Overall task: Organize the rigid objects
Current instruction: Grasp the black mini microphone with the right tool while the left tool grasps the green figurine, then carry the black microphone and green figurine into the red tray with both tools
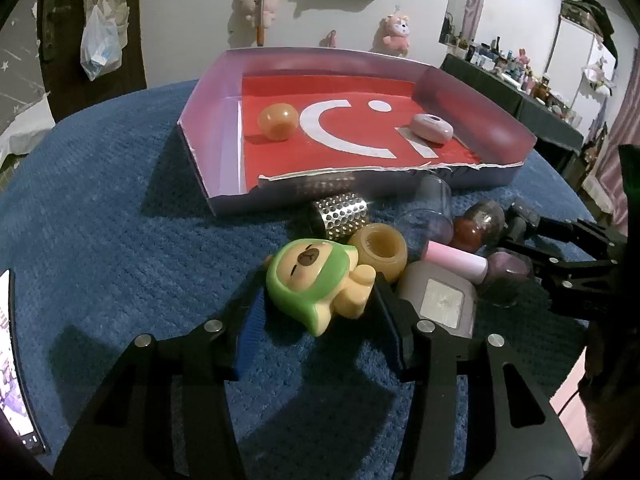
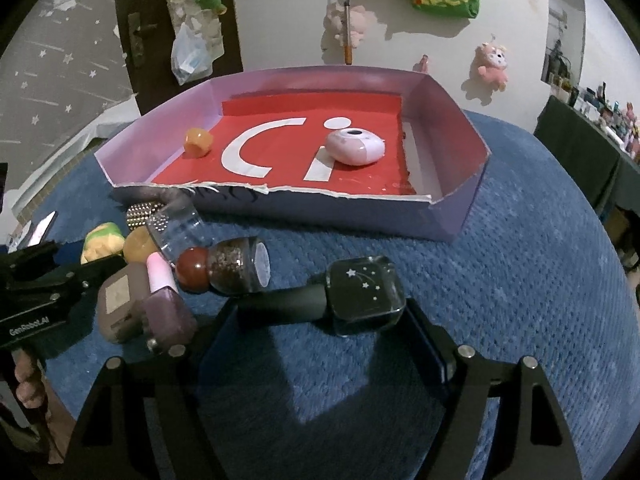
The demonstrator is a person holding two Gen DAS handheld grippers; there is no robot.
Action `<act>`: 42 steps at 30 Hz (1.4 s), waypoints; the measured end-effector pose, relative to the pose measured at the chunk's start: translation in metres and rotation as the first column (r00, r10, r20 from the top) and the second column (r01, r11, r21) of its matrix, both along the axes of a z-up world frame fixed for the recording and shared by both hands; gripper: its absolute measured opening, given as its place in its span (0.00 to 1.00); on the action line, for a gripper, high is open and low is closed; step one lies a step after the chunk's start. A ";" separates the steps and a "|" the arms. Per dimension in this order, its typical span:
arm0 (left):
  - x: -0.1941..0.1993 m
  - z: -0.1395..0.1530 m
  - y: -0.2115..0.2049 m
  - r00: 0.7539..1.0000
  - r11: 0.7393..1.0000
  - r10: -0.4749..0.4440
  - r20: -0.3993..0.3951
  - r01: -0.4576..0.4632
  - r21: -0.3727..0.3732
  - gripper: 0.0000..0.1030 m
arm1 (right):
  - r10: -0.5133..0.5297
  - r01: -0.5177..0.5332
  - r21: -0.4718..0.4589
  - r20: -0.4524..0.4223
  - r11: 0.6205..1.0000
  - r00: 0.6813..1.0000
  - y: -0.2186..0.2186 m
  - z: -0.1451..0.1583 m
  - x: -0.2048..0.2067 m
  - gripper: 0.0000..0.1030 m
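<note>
Both cams ride low over the blue tabletop [image 1: 100, 200], tilted down and facing the wall. The left wrist one sits close behind the toy pile near the box's [image 1: 208, 92] front-left corner. The right wrist one is further right, facing the box front. They share the box [image 2: 460, 216] and the pile.

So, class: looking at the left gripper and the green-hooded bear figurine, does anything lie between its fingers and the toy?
Nothing visible does. The left gripper already has the bear figurine between its fingers. The amber ring and grey compact crowd its right side.
</note>
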State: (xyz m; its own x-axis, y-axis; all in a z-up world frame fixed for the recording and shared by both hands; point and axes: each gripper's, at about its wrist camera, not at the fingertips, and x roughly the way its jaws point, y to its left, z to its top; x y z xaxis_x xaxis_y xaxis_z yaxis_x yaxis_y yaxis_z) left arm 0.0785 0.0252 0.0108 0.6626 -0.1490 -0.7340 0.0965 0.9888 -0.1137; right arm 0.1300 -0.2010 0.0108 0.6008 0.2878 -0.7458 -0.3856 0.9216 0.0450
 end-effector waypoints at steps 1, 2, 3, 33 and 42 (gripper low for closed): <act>-0.001 0.000 0.001 1.000 1.000 0.001 -0.001 -0.001 -0.006 0.46 | -0.006 0.006 0.011 -0.002 1.000 1.000 -0.001 0.001 -0.001 0.78; -0.002 0.000 0.002 1.000 1.000 0.002 -0.002 -0.002 -0.010 0.46 | -0.011 0.011 0.027 -0.005 1.000 1.000 -0.003 0.002 -0.003 0.78; -0.003 0.000 0.002 1.000 1.000 0.003 -0.002 -0.003 -0.011 0.46 | -0.015 0.015 0.039 -0.009 0.999 1.000 -0.005 0.002 -0.004 0.78; -0.035 0.020 -0.008 0.999 0.999 -0.023 0.047 0.024 -0.035 0.46 | 0.048 -0.051 0.188 0.019 0.981 0.999 0.015 0.033 -0.059 0.78; -0.029 0.028 -0.011 0.998 0.999 -0.032 0.062 0.034 -0.030 0.46 | 0.043 -0.049 0.194 0.033 0.980 0.999 0.014 0.039 -0.052 0.78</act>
